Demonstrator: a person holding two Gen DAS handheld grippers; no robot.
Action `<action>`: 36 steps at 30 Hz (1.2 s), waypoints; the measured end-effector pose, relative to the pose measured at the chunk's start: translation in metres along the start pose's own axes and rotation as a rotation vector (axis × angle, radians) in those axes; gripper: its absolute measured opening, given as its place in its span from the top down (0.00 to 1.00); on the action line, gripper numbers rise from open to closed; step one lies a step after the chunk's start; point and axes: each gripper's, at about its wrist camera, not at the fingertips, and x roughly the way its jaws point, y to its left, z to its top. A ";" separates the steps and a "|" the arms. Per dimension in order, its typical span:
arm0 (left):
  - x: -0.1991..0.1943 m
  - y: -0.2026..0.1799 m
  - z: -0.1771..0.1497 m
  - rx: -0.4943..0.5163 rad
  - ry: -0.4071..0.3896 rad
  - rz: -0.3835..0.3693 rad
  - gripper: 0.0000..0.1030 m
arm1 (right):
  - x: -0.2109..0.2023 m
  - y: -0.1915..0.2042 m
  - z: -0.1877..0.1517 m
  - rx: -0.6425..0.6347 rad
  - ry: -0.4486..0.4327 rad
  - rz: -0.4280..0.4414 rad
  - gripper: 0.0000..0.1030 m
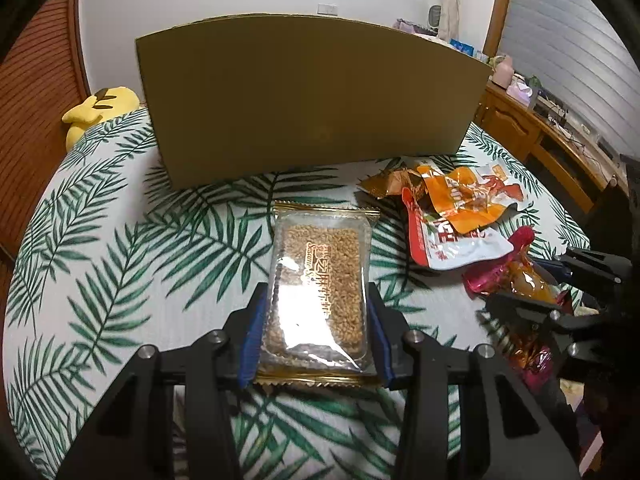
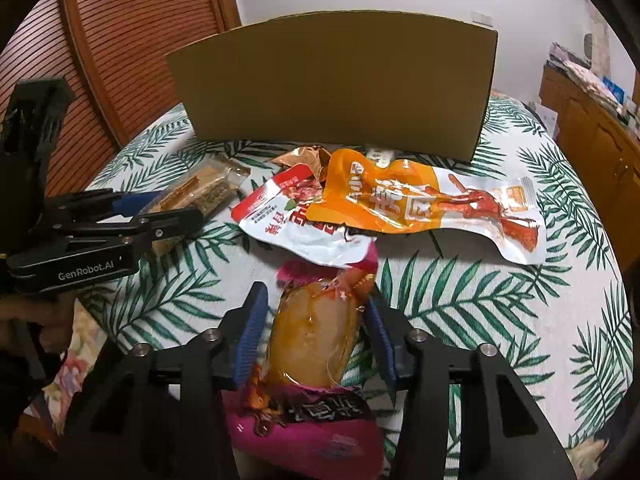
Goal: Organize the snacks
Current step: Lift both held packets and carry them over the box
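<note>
My left gripper (image 1: pixel 316 300) is shut on a clear sesame bar packet (image 1: pixel 320 280), its blue pads against both long sides, just above the leaf-print tablecloth (image 1: pixel 120 260). My right gripper (image 2: pixel 316 304) is shut on a magenta pouch with an orange-brown piece inside (image 2: pixel 312 336); it also shows in the left wrist view (image 1: pixel 516 272). A red-and-white pouch (image 2: pixel 296 220), an orange pouch (image 2: pixel 420 200) and a small brown wrapper (image 2: pixel 304 156) lie in a pile on the table. A cardboard box (image 2: pixel 336 84) stands upright behind them.
A yellow plush toy (image 1: pixel 100 108) lies at the table's far left edge. A wooden louvred door (image 2: pixel 120 40) stands on the left. A wooden desk with clutter (image 1: pixel 552 120) runs along the right wall.
</note>
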 end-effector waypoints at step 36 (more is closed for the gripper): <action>-0.057 -0.015 0.024 0.015 -0.198 0.026 0.58 | -0.064 -0.009 0.038 -0.092 -0.180 -0.126 0.63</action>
